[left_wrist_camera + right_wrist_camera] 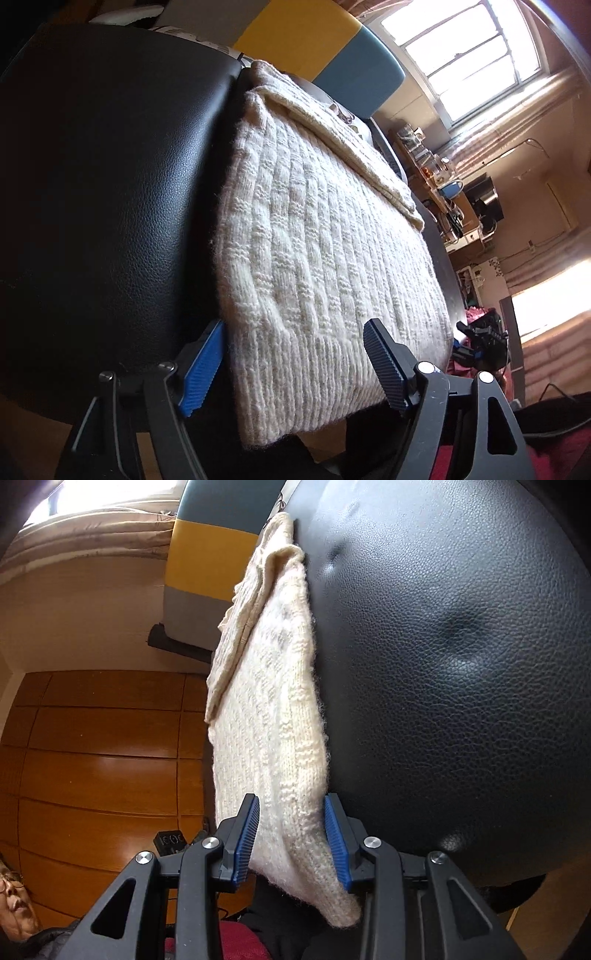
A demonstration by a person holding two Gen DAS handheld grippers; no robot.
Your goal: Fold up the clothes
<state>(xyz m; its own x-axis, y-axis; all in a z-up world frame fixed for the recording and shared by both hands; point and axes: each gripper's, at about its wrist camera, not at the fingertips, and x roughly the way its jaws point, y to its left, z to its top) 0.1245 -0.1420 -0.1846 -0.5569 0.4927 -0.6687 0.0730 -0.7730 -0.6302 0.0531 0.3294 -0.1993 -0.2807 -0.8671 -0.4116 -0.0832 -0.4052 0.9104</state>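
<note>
Left gripper [295, 365] angled down, fingers wide around sweater [325, 236] hem; right gripper [291, 840] fingers clamp sweater edge on black leather seat [461, 664].

A black leather-look cushion [110, 192] is filling the left of the left wrist view, its grained surface [461, 664] dimpling in two places in the right wrist view. Behind it, a yellow and blue-grey panel [317, 40] is standing upright. Daylight is streaming through a paned window [476, 55] onto pale curtains [517, 122]. A cluttered shelf [439, 173] is running along the far wall. Wooden floorboards [99, 757] are gleaming below, and a person [14, 904] is showing at the lower left corner.
</note>
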